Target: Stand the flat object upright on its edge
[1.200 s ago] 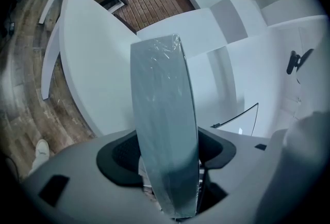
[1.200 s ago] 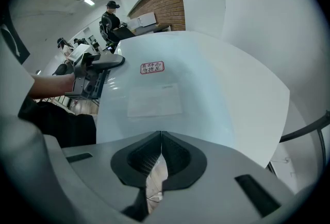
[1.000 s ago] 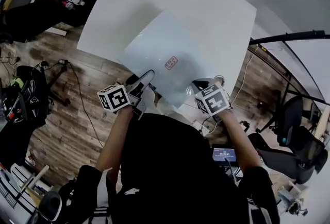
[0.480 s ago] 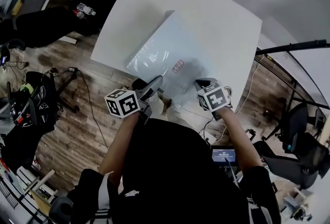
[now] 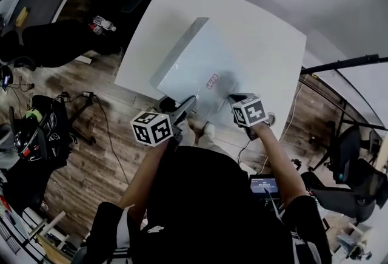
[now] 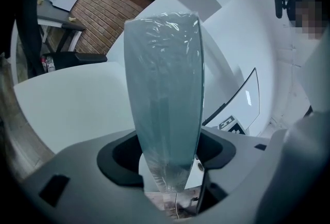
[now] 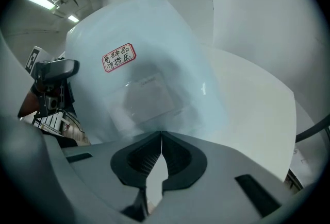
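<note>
The plastic-wrapped flat panel (image 5: 203,65) is held tilted over the white table (image 5: 267,20) – its near edge is clamped edge-on between the jaws of the left gripper (image 5: 187,104). The right gripper (image 5: 237,99) is pressed shut, set at the same near edge, below the red label (image 5: 211,81)

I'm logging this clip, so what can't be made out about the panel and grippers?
Head view: jaws of the right gripper, covered by its own body.
Right gripper view: whether the shut jaws touch the panel; they cover that spot.
Left gripper view: whether the panel's far end rests on the table; the panel blocks it.
Head view: the label print, too small.
</note>
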